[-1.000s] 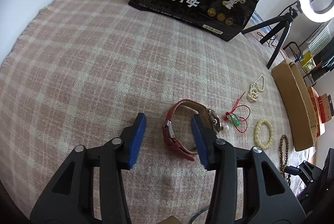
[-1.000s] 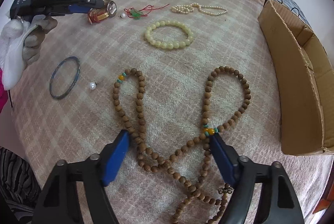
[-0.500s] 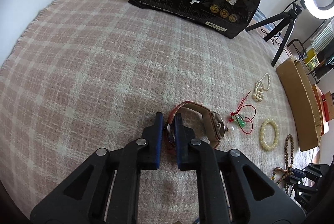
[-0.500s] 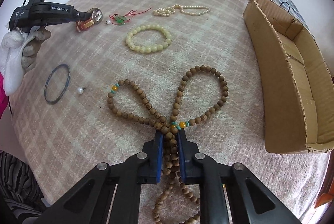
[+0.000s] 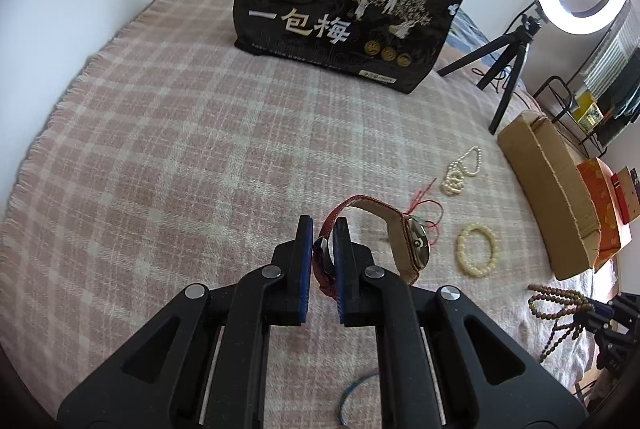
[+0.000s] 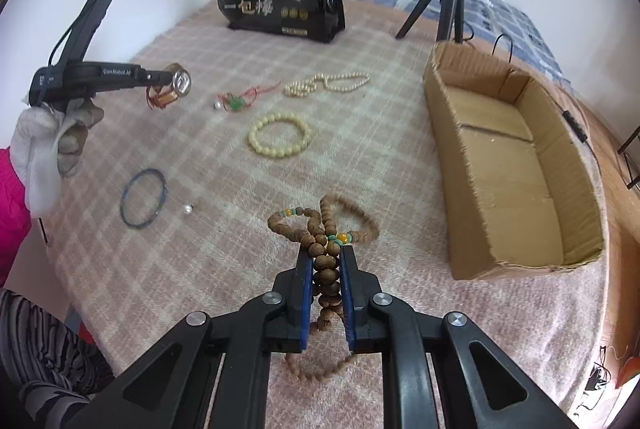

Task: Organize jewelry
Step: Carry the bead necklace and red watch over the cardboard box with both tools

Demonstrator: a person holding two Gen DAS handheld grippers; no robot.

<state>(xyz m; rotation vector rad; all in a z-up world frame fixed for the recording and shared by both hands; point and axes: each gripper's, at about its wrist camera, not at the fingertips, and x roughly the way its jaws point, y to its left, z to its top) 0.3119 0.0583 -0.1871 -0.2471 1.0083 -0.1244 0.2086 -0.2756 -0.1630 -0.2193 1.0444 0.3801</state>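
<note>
At the bottom middle of the left wrist view, the left gripper is closed tight on the red strap of the wristwatch with the gold case. The watch hangs just right of the blue pads, lifted off the pink checked blanket. In the right wrist view the same watch shows at the upper left, held up in the air.

At the bottom middle of the right wrist view, the right gripper is closed on a bunch of the long brown wooden bead necklace. Some loops stick out past the pads and more beads dangle below. It looks partly lifted, but some loops may be touching the blanket; I cannot tell.

So the step in hand looks like picking up: both grippers have grabbed one thing each and are lifting.

The open brown cardboard box sits at the right of the right wrist view, with nothing in it that I can see. I think the next move is to carry the beads over its near wall and let go inside, high enough that the hanging loops do not catch on the edge. The watch has further to go across the blanket.

Left on the blanket are the cream bead bracelet, the white pearl necklace, the red string with a green charm, the thin blue ring and two small loose pearls.
</note>
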